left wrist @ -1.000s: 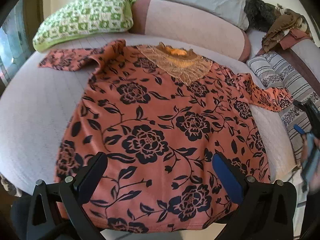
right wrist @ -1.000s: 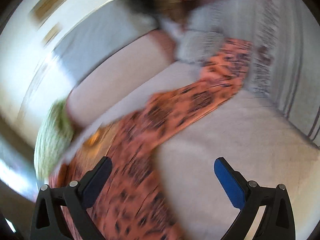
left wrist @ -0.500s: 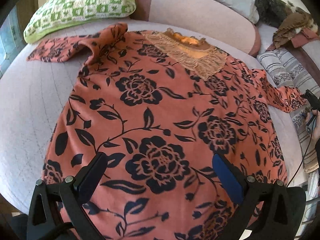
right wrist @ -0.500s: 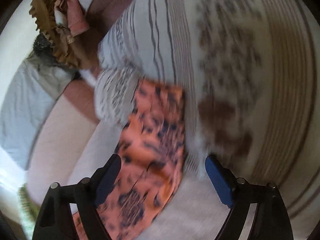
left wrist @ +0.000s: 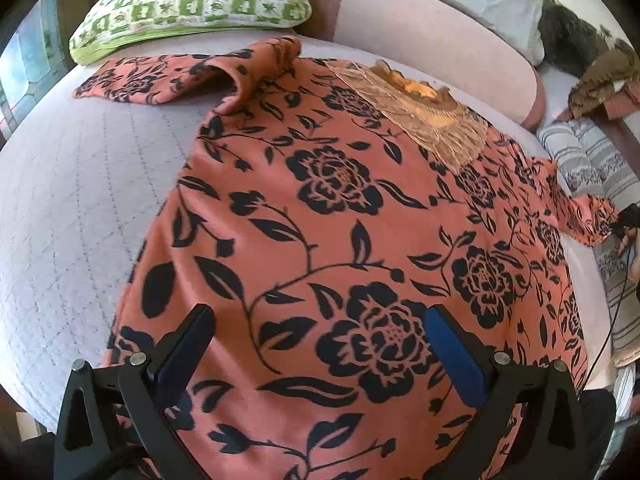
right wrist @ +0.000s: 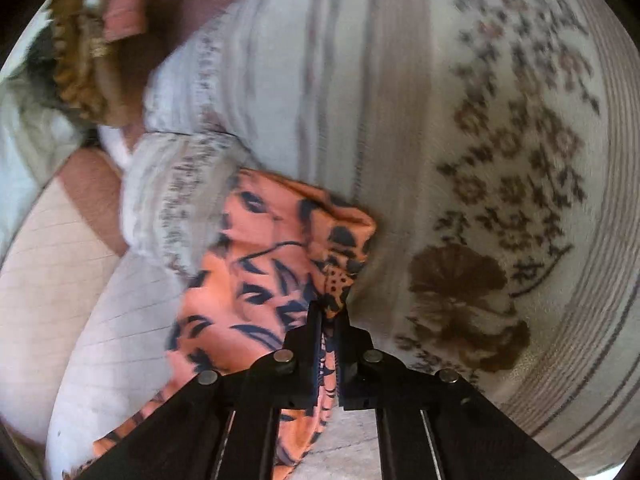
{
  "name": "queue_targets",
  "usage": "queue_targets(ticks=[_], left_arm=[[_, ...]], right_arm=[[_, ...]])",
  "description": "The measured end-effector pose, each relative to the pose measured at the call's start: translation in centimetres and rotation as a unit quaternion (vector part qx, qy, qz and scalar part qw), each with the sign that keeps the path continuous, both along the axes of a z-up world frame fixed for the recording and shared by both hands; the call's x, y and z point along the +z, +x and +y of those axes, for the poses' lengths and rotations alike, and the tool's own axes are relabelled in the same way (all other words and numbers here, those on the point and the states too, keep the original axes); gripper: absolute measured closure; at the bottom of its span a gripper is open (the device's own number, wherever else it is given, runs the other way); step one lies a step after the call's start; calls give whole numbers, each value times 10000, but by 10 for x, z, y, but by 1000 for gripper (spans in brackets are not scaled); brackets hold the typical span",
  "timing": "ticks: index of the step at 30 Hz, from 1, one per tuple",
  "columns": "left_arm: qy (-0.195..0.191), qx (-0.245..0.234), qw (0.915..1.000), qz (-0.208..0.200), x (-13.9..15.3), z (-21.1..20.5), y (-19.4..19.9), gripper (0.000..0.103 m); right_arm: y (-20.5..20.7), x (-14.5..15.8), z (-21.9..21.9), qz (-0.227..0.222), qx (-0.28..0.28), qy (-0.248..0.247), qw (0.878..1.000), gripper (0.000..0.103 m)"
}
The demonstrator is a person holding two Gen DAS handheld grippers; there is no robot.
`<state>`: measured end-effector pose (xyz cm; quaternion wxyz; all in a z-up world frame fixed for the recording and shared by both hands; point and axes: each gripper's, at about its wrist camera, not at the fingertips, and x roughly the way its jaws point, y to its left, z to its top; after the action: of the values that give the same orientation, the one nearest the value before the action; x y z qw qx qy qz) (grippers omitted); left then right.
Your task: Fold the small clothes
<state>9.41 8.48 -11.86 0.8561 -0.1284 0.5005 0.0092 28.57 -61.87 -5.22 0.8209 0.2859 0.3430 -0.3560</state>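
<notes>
Bed [left wrist: 60, 208]: pale quilted cover. Top [left wrist: 340, 240]: orange with black flowers, flat on it, sleeves out. Left gripper [left wrist: 320, 344]: fingers wide above hem. Right gripper [right wrist: 328, 312], right wrist view only: pinches sleeve end [right wrist: 280, 240] beside striped blanket [right wrist: 400, 100].

Shirt [left wrist: 340, 240] lies flat on bed [left wrist: 60, 220]. Pillow [left wrist: 192, 0] behind its left sleeve, bolster [left wrist: 432, 40] behind collar, blanket [left wrist: 588, 160] to the right, w/ right sleeve end [right wrist: 280, 240] on it.
</notes>
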Motion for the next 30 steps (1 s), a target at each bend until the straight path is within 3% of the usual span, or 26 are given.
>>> queue_targets(ticks=[3, 7, 11, 14, 19, 22, 24, 26, 27, 29, 30], left_arm=[[-90, 154, 9997, -147, 6, 10, -2, 0], [-223, 379, 9985, -340, 15, 25, -10, 0], [-271, 542, 9967, -534, 25, 38, -18, 0], [-256, 681, 9950, -687, 33, 51, -27, 0], [-335, 939, 9923, -731, 32, 75, -37, 0], [-442, 1108, 9904, -704, 30, 87, -41, 0], [-476, 1182, 9893, -709, 30, 94, -44, 0], [-479, 1217, 9888, -725, 30, 99, -46, 0], [-485, 1256, 9881, -739, 29, 101, -46, 0], [-579, 1316, 9872, -697, 27, 104, -44, 0], [-656, 1312, 9868, -682, 27, 105, -42, 0]], right_arm=[[3, 26, 26, -314, 499, -267, 9979, 97], [8, 71, 93, -814, 1498, -512, 9840, 97], [3, 99, 207, -1280, 2784, -408, 9510, 97], [5, 100, 308, -1477, 3729, -88, 9160, 97], [7, 66, 465, -1308, 4886, 457, 8614, 97], [37, -1, 539, -481, 5517, 1006, 8265, 96], [43, -40, 570, -93, 5770, 839, 8124, 95], [49, -71, 583, 241, 5849, 940, 8052, 86], [45, -71, 585, 116, 5843, 967, 8057, 79], [40, -61, 582, -57, 6003, 1014, 7933, 4], [37, -52, 576, -207, 6117, 1097, 7832, 0]])
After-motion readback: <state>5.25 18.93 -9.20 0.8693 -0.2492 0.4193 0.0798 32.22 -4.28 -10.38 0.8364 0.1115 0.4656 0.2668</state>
